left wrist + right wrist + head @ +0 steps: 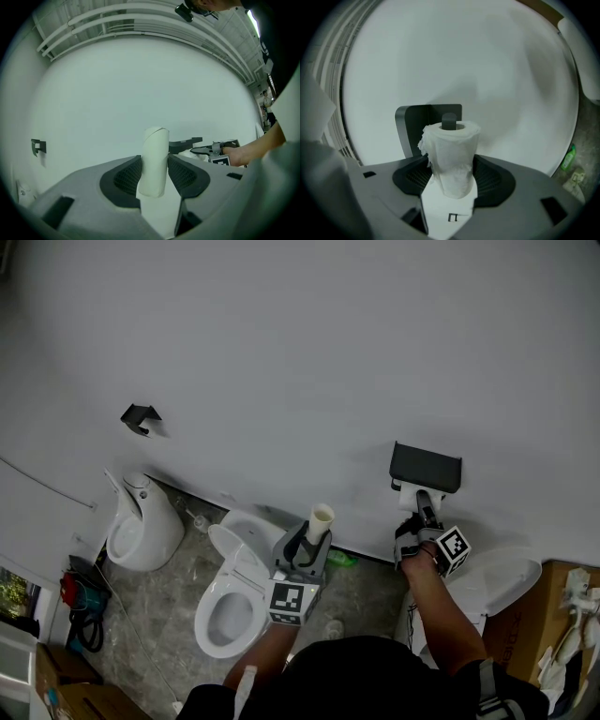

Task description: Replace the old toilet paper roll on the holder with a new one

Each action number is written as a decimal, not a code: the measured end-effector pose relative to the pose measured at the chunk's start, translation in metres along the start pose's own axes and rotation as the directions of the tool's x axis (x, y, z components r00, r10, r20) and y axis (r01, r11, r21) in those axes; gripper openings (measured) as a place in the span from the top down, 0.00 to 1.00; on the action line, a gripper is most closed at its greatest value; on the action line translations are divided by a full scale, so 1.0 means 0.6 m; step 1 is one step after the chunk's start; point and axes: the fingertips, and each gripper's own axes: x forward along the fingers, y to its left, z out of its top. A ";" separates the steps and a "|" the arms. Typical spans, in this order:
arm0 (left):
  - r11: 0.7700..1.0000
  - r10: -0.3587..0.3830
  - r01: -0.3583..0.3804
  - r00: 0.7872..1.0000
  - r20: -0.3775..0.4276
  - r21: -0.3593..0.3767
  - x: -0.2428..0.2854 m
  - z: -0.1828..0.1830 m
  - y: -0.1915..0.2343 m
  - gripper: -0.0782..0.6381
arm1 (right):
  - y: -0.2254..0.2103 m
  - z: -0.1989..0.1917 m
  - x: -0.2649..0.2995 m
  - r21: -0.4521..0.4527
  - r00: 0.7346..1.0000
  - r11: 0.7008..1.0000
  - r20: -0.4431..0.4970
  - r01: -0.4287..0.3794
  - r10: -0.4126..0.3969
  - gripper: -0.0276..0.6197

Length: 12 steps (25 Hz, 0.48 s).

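The old cardboard tube [154, 159] is off, clamped in the left gripper [314, 542], and the right gripper [452, 176] grips the new roll [452, 147] at the peg [449, 120] of the holder [410, 123] (apparently threading on), leaving seating and release.

Wall [281, 334] is plain off-white, no pattern. Holder [425, 468] is black, same w/ the small bracket [141, 416] further left. Roll [452, 154] is white, tube [154, 140] is cream-ish. Left gripper [153, 159] & right gripper [452, 176] are both grey w/ black meshy pads [126, 178]. Left cube [288, 601] & right cube [453, 547] have b&w square markers. Toilet [225, 545] & urinal [145, 526] are white, floor [169, 606] is grey marbled. Bottle [342, 559] is bright green, box [539, 615] is brown cardboard.
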 end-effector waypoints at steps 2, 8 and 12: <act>1.000 0.004 -0.004 1.000 -0.004 0.004 -0.003 -0.001 0.005 0.65 | -0.004 -0.007 0.002 0.006 1.000 1.000 0.002 0.003 -0.003 0.58; 1.000 -0.003 0.003 1.000 -0.009 0.003 0.000 -0.004 0.008 0.65 | 0.005 -0.020 0.002 -0.046 0.999 0.998 -0.034 -0.030 0.028 0.51; 1.000 -0.024 0.024 1.000 -0.005 0.000 0.013 -0.003 0.001 0.65 | 0.002 -0.019 -0.018 -0.065 0.999 0.998 -0.037 -0.026 0.023 0.47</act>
